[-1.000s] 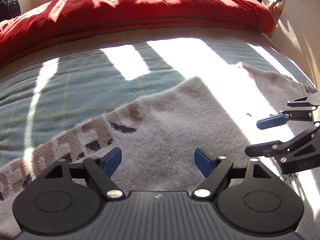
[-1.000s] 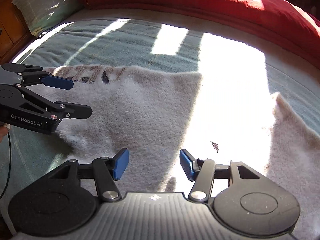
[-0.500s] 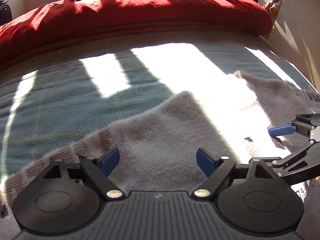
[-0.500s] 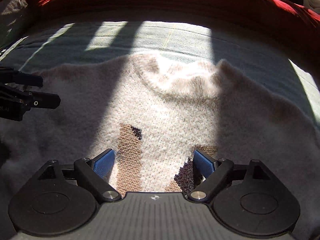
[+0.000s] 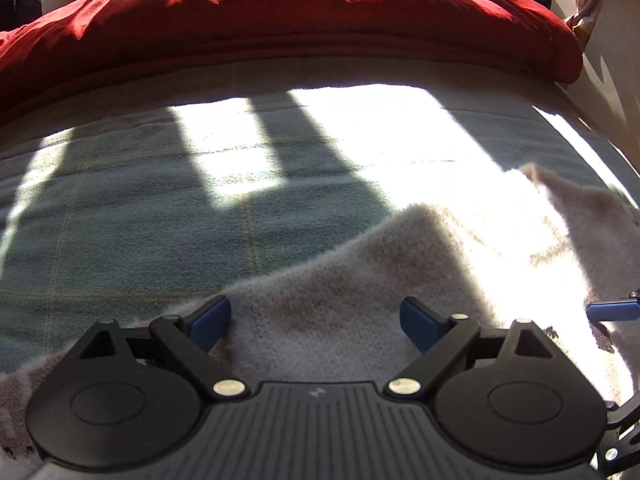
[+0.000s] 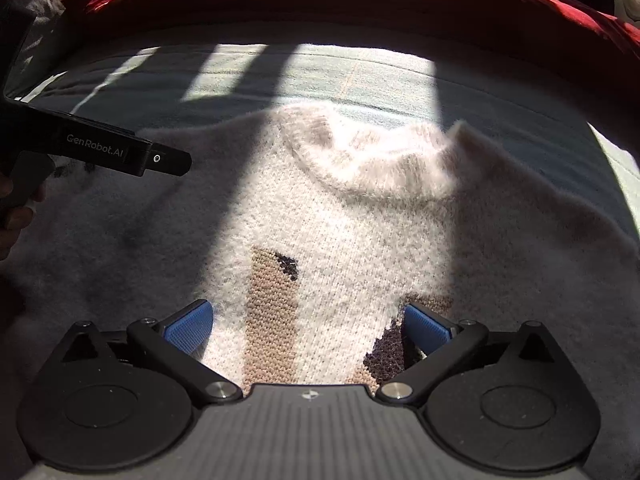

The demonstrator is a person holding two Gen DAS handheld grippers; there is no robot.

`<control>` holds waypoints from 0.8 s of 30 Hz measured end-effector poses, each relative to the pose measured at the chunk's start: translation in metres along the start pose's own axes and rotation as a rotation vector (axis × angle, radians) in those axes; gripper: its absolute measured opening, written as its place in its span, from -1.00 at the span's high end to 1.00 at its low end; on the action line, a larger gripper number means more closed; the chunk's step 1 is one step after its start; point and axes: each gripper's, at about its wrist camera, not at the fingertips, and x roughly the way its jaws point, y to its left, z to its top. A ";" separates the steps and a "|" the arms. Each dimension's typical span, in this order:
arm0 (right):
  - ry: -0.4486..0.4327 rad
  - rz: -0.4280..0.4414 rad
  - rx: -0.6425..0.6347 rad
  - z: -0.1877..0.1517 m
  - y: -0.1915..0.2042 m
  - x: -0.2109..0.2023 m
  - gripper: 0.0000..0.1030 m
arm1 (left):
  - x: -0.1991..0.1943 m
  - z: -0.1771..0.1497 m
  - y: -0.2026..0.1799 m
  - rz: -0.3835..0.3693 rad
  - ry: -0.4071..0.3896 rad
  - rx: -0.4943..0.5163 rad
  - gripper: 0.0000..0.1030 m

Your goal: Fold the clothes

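Note:
A fuzzy cream sweater (image 6: 352,232) with tan and dark knitted patches lies flat on the bed, its collar (image 6: 372,160) toward the far side. My right gripper (image 6: 306,326) hovers over the sweater's chest, jaws wide and still opening, nothing pinched between the blue pads. My left gripper (image 5: 316,318) hangs above the sweater's (image 5: 360,280) shoulder edge, jaws wide and opening too, only flat cloth beneath them. In the right wrist view the left gripper's (image 6: 132,154) black body reaches in from the left. A blue pad (image 5: 612,311) of the right gripper shows at the left wrist view's right edge.
A grey-green checked blanket (image 5: 140,220) covers the bed under the sweater. A thick red duvet (image 5: 280,12) is bunched along the far side. Bright sun patches and dark shadow bars cross the bed. A hand (image 6: 16,216) holds the left gripper's handle.
Both grippers have opened wider. The right gripper's view swung from the sweater's plain part to its collar and chest pattern. The left gripper shifted toward the sweater's left edge.

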 end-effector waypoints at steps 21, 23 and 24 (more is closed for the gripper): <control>0.000 -0.188 0.131 -0.074 -0.098 -0.045 -1.00 | -0.035 -0.072 -0.085 -0.111 0.095 0.228 -0.81; -0.017 -0.147 0.128 -0.069 -0.097 -0.054 -1.00 | -0.049 -0.070 -0.089 -0.106 0.055 0.253 -0.81; -0.029 -0.131 0.116 -0.068 -0.094 -0.059 -1.00 | -0.056 -0.071 -0.092 -0.117 0.033 0.265 -0.81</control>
